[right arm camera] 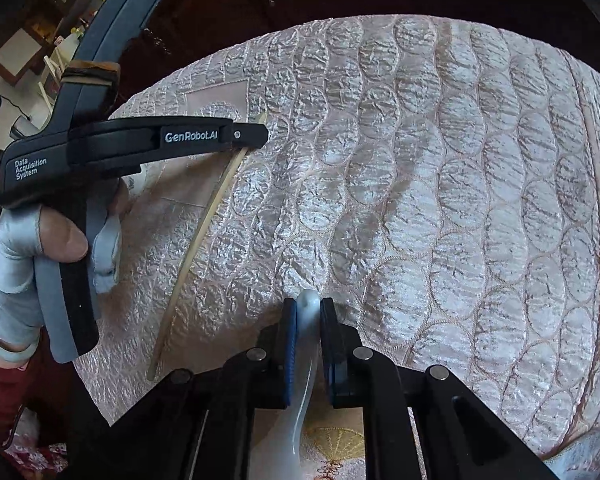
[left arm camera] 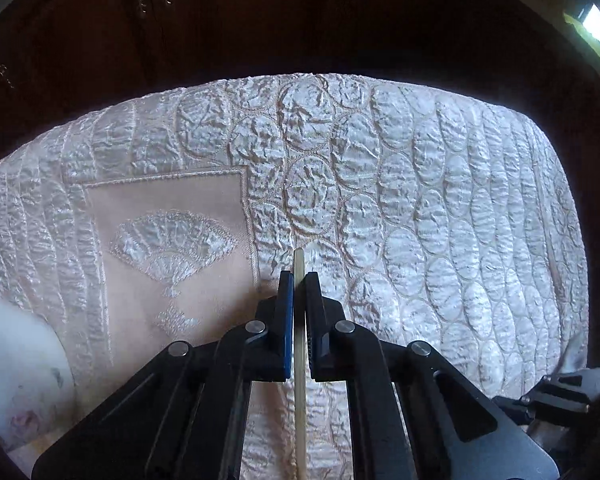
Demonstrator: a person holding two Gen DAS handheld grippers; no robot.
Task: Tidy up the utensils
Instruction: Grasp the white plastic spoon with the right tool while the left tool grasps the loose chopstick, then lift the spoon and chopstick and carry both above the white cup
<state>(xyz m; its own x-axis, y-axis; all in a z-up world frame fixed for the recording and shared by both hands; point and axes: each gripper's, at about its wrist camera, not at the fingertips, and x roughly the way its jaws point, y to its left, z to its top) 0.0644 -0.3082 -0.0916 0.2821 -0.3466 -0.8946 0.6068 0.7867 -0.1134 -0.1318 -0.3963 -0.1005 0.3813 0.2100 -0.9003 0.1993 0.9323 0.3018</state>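
Left gripper clamped on chopstick, lifted above tablecloth. Right gripper pinching white spoon by handle. Suggest: keep both level, lower slowly, place parallel, then release.

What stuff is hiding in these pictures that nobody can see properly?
- Chopstick: in the left wrist view its lower end runs off the bottom edge.
- White spoon: in the right wrist view the right gripper covers part of the handle, and the bowl end is cut off below.
- White object at the left edge of the left wrist view: blurred and cropped, unidentifiable.
- Left gripper: side-on, so its jaws hide each other.
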